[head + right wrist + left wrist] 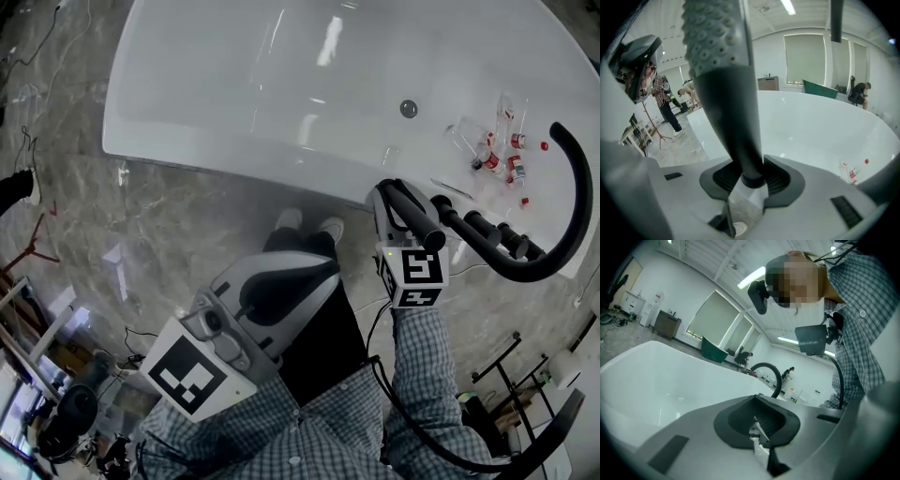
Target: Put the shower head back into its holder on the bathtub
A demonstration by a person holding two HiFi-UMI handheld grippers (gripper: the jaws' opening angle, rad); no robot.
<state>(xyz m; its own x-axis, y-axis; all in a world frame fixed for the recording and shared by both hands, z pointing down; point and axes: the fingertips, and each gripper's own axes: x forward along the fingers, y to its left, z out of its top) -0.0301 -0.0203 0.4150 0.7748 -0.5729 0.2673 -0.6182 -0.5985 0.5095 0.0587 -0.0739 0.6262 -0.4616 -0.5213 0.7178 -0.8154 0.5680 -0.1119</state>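
Note:
The black shower head [422,220] is upright in my right gripper [398,202], which is shut on its handle just over the near rim of the white bathtub [281,84]. In the right gripper view the nubbed spray face [712,37] rises above the jaws, and my right gripper [750,180] clamps the handle's lower end. Its black hose [567,234] loops away to the right. My left gripper [314,272] hangs low by the person's legs, away from the tub, shut with nothing in it [759,432]. I cannot make out the holder.
Several small bottles with red caps [492,150] stand on the tub's right ledge, and a round metal fitting [409,108] sits on the tub's inner wall. The marble floor [84,216] lies to the left. The person's feet [309,225] stand against the tub.

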